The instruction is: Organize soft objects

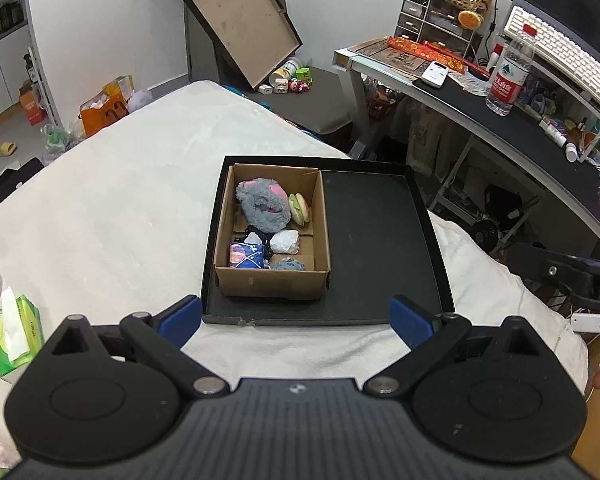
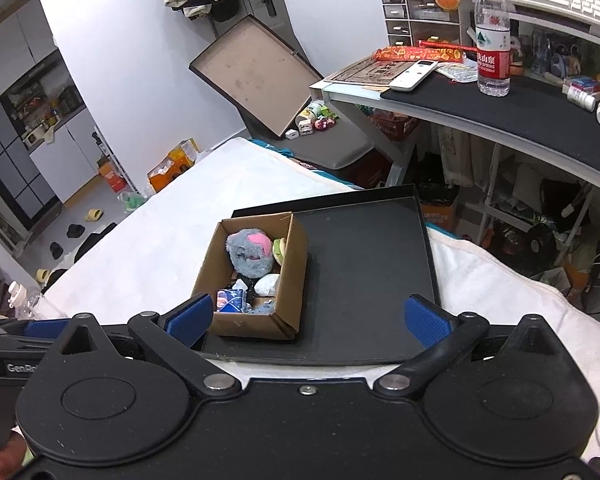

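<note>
From the left wrist, the left gripper hangs spread wide and empty over a white fuzzy bed, where a shallow black tray holds a rectangular cardboard box in its left half, long axis running away from the camera. Inside lie a shaggy grey-and-pink plush, a burger-shaped toy, a crumpled white bundle and a blue printed pouch.

From the right wrist, the right gripper is likewise wide apart and empty, the box sitting near its left blue-padded finger.
</note>
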A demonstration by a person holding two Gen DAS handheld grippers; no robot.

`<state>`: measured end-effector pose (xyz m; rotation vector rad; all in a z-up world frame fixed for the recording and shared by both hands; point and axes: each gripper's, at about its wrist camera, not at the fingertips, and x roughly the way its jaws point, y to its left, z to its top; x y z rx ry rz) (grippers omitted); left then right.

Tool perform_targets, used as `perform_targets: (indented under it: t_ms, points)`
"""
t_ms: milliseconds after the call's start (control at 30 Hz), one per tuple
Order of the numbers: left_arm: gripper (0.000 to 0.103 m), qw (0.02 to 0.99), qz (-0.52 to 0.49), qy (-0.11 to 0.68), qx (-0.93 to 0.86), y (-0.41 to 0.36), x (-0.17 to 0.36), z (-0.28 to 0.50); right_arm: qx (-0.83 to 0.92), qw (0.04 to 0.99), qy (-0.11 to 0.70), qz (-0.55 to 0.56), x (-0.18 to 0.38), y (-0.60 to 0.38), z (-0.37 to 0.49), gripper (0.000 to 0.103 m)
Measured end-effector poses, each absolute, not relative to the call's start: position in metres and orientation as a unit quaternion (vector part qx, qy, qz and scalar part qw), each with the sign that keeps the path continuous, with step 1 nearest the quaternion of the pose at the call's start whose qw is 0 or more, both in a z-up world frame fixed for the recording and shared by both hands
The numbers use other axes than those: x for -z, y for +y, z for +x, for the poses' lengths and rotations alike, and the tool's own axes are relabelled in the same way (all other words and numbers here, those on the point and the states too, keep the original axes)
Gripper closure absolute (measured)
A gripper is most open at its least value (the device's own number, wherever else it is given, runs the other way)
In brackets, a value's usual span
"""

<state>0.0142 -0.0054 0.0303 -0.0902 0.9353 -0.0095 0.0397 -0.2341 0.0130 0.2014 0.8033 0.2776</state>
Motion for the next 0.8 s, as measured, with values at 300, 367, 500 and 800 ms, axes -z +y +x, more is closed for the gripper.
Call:
perform_targets:
  t_ms: [300,367,500,800]
  points:
    - [0.004,0.896,-0.037,0.443,0.002,-0.005,-0.037,-0.004,-0.133,0.907,0.388,0.09,-0.016,-0.234,0.023,0.0]
    - [0.004,0.896,-0.039,0.442,0.005,-0.004,-0.039,-0.008,-0.134,0.908,0.387,0.088,-0.019,-0.235,0.02,0.0]
    - [0.004,0.899,-0.041,0.437,0.007,-0.003,-0.044,-0.013,-0.135,0.909,0.384,0.087,-0.024,-0.237,0.013,0.0]
    - [0.004,0.9,-0.042,0.434,0.008,-0.003,-0.045,-0.021,-0.13,0.91,0.383,0.086,-0.025,-0.244,0.004,0.0]
